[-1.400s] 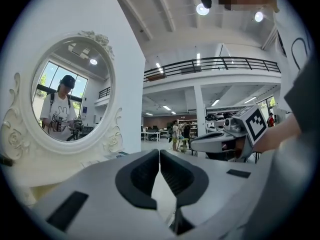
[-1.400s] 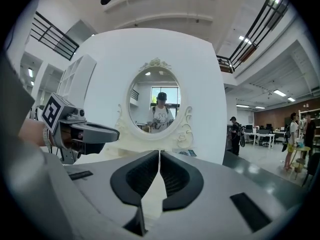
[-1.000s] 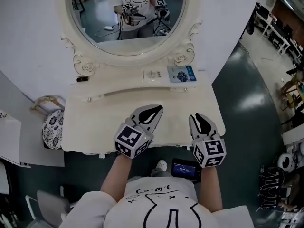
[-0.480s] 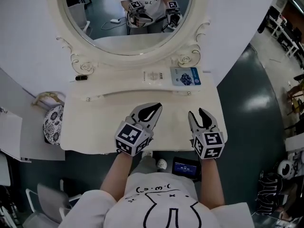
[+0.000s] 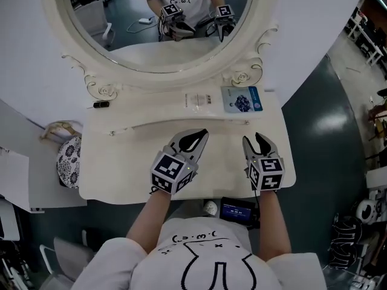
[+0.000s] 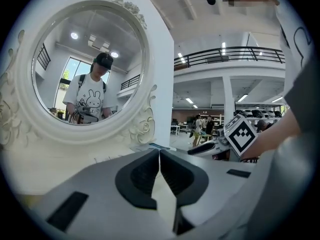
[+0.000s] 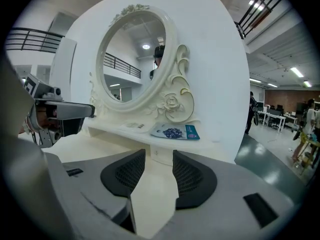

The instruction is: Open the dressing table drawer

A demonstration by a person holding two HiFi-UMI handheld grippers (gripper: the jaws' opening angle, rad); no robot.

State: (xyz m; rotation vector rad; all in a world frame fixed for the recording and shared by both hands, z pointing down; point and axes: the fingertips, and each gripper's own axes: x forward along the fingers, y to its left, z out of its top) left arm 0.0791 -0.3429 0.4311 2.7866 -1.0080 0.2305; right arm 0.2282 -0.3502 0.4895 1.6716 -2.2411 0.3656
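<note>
The cream dressing table (image 5: 121,168) has a shallow curved drawer front (image 5: 175,124) under its raised shelf, with a small knob near each end. Over the tabletop, my left gripper (image 5: 198,136) is shut, its tips meeting with nothing between them (image 6: 159,154). To its right, my right gripper (image 5: 259,140) is open and has just been opening, with nothing between its jaws. In the right gripper view, my right gripper (image 7: 159,156) points at the drawer front's right end, where a knob (image 7: 152,153) shows between the jaws, still apart from them.
An oval mirror (image 5: 151,71) rises behind the shelf, which carries a blue leaflet (image 5: 242,99), a white card (image 5: 196,101) and a small black object (image 5: 101,104). A patterned stool (image 5: 68,162) stands left of the table. A small screen device (image 5: 236,211) lies on the floor below.
Both grippers have moved forward and a little down, closer to the drawer front. The right gripper's jaws now stand wider apart than a second ago. The left stays shut.
</note>
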